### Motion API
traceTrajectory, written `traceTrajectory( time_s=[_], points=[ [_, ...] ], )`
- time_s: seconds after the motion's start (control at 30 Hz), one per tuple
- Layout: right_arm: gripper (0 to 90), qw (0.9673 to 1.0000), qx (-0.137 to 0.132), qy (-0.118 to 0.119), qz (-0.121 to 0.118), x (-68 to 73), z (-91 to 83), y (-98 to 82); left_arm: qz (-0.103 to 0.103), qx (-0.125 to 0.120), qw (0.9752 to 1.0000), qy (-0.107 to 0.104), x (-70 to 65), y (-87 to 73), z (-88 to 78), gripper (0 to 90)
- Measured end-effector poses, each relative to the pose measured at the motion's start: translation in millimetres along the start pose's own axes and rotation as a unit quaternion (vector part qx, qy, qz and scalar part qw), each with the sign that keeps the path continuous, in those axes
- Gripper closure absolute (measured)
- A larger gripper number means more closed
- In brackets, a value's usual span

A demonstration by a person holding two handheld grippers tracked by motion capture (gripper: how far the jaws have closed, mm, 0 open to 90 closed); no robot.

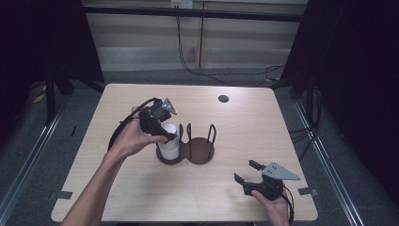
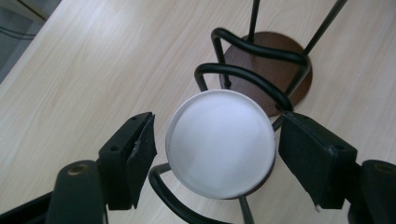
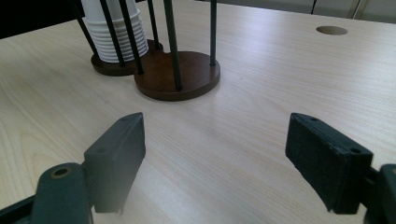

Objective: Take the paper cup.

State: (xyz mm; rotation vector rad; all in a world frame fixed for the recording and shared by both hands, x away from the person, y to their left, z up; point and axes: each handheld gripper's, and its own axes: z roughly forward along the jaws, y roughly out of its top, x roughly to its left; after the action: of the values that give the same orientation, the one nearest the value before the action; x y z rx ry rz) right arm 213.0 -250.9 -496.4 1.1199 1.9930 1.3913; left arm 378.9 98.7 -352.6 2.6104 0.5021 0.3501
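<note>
A: The stack of white paper cups (image 2: 220, 143) stands upside down in the left bay of the wire cup holder (image 1: 197, 149), near the middle of the desk (image 1: 244, 117).

B: And the left gripper (image 2: 217, 154)?

A: Above the stack, its jaws on either side of the top cup; a gap shows at each pad, so nothing is gripped.

B: The right gripper (image 3: 233, 158)?

A: Low over the desk's near right corner, jaws wide apart and empty.

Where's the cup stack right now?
In the high view the stack of white cups stands upside down in the left bay of the two-bay wire holder at table centre, between the open left gripper jaws, untouched.
</note>
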Motion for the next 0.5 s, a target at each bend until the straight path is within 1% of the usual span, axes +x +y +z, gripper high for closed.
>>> traceTrajectory(
  time_s=[0.07,0.13,0.17,0.2,0.23,0.27,0.33,0.4,0.43,0.47,0.5],
  points=[
    [19.5,1.0,0.0,0.001,-0.001,0.1,-0.3,0.1,-0.001,0.003,1.0,-0.001,0.1,0.5,2.2,27.7],
    [19.5,1.0,0.0,0.001,-0.001,0.3,-0.9,-0.1,-0.002,0.009,0.9999,-0.011,3.1,1.1,4.1,27.8],
    [19.5,1.0,0.0,0.001,-0.002,0.2,-1.1,-0.2,-0.005,0.006,0.9999,-0.014,4.8,0.9,5.2,28.0],
    [19.5,1.0,0.0,0.0,0.0,0.0,-1.3,-0.3,-0.007,0.009,0.9998,-0.016,5.7,1.0,5.5,27.9],
    [19.4,1.0,-0.001,0.0,0.0,-0.8,-1.5,-0.4,-0.002,0.013,0.9996,-0.025,6.7,0.9,6.4,28.0],
    [19.4,1.0,-0.001,0.0,0.0,-0.9,-1.6,-0.4,-0.004,0.014,0.9995,-0.026,7.1,0.8,6.9,28.2],
    [19.4,1.0,0.0,0.001,0.0,-0.7,-2.0,-0.4,-0.015,0.011,0.9994,-0.028,7.0,0.2,8.7,28.1],
    [19.4,1.0,-0.001,0.001,0.0,-0.6,-2.0,-0.5,-0.011,0.013,0.9994,-0.028,7.8,0.5,9.5,27.8],
    [19.4,1.0,0.001,0.001,0.001,-0.5,-1.2,-0.7,-0.007,0.015,0.9992,-0.035,6.9,1.1,11.2,27.9],
    [19.4,1.0,0.001,0.001,0.001,-0.5,-1.2,-0.7,-0.007,0.015,0.9992,-0.035,6.9,1.1,11.2,28.0],
    [19.4,1.0,0.0,0.002,0.0,-0.3,-1.4,-0.4,-0.008,0.021,0.9992,-0.034,6.0,1.4,13.3,28.2]
  ],
)
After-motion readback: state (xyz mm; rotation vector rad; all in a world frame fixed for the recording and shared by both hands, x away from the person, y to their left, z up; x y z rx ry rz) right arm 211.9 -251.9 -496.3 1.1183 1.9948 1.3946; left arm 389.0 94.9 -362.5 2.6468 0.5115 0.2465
